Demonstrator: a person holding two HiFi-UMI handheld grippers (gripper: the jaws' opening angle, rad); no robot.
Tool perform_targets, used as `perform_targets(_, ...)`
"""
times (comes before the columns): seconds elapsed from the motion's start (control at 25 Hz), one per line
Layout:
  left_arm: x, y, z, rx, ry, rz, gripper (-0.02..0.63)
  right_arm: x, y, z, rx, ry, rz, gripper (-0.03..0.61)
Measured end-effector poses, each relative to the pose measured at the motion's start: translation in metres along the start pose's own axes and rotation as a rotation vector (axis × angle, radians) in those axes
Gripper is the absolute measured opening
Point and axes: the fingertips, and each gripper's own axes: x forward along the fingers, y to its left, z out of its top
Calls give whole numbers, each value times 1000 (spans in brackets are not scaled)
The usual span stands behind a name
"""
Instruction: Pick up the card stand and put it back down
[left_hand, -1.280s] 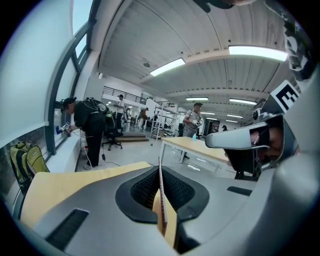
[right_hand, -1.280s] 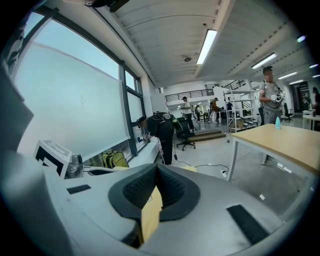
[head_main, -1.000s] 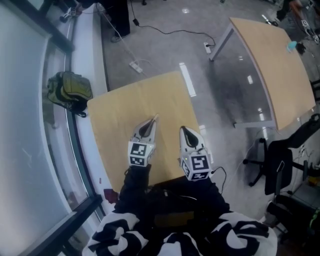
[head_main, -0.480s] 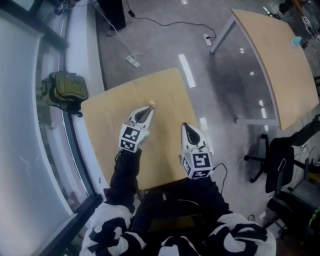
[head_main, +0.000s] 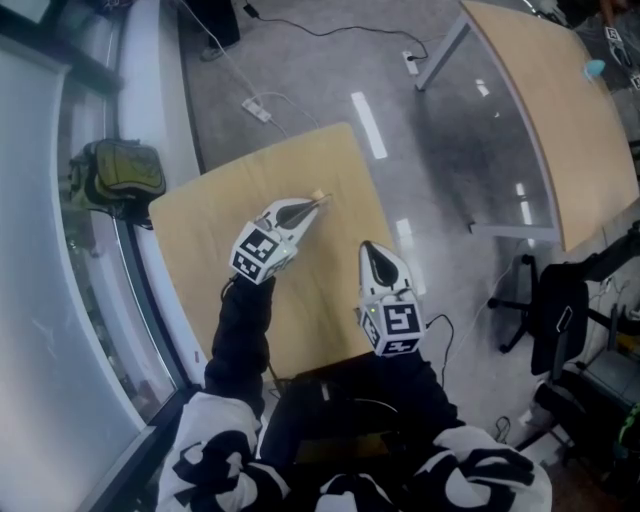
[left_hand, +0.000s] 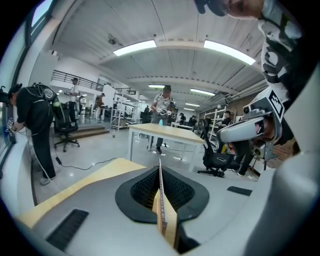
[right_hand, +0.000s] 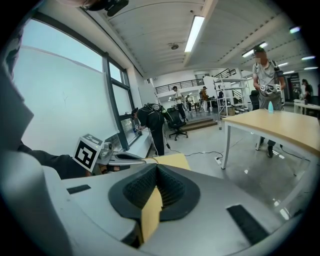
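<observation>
Both claws wear smooth, matt grey plastic shells, the left claw (head_main: 316, 203) and the right claw (right_hand: 156, 170) alike, and their pads (left_hand: 142, 187) are black, ribbed and rubbery-looking. Pinched in my left claw is the card stand (left_hand: 161, 192), a thin, hard-edged sheet whose material I can't tell. Under both claws the table (head_main: 210, 250) shows pale wood grain with a smooth satin finish. Beyond the claws the floor (head_main: 300, 70) is grey, polished and glossy. Left of the left claw lies an olive cloth bag (head_main: 115, 180).
</observation>
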Motion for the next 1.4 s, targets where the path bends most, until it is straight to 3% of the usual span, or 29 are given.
perform_targets(0.32,11,-28,-2,46,-23,-228,20,-1,-7,-7,8,11,-6,18)
perform_targets(0.6,18,-39,-12,24,-26,-330,20,2,-11,-7,9,18,-15,19)
perform_targets(0.96,25,-35,-16,5,-13,-311,25,3,-13,-8,4,20,7,18)
perform_targets(1.08,23,-34,-19,4,4,-287,55,2,-9,-9,-2,18,20,19)
perform_targets(1.24,18,-25,-25,-6,32,-234,143,-3,-3,-9,-5,17,25,18)
perform_targets(1.4,9,-20,-31,-24,42,-188,169,-11,0,-12,-8,18,27,20)
